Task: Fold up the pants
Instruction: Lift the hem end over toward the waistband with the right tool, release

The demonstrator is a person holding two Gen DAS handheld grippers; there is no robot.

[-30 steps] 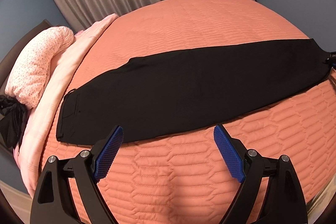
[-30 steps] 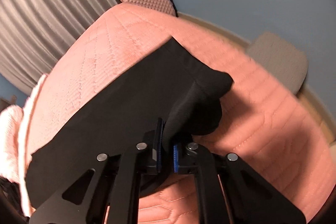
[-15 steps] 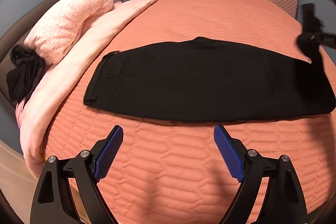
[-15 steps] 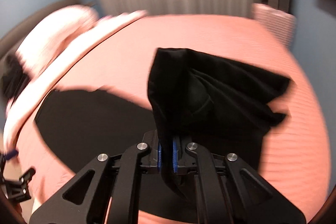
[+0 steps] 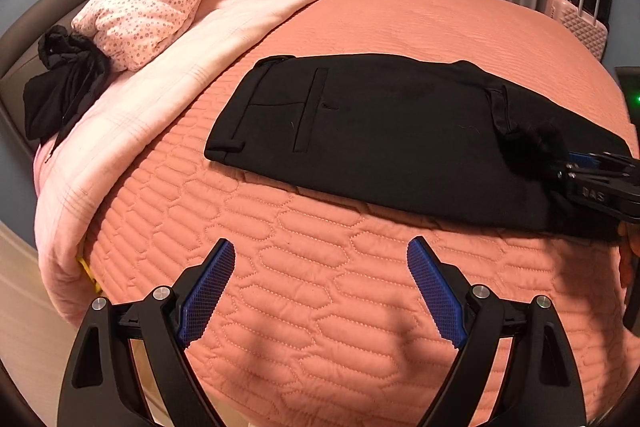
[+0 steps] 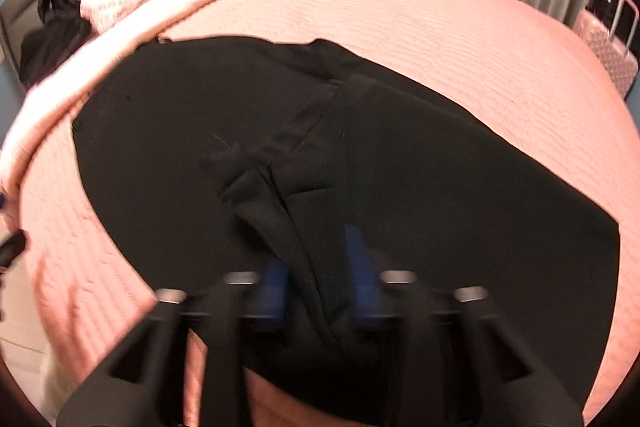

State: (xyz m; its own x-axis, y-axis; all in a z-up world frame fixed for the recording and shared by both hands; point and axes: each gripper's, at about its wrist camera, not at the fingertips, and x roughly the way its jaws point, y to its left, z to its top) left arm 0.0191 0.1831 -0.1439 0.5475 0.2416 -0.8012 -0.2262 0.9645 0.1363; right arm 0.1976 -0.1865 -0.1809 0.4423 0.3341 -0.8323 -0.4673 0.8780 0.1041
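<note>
flat, matte black pants [image 5: 400,139] cover quilted bedspread [image 5: 320,287]

The right gripper [image 6: 316,275] was smeared by motion blur, its jaws opening around a fold of the black pants [image 6: 304,155], so contact with the pads could not be judged. In the left wrist view, that gripper [image 5: 600,183] was cut off by the right edge, covering the pants' [image 5: 380,131] near corner.
</note>
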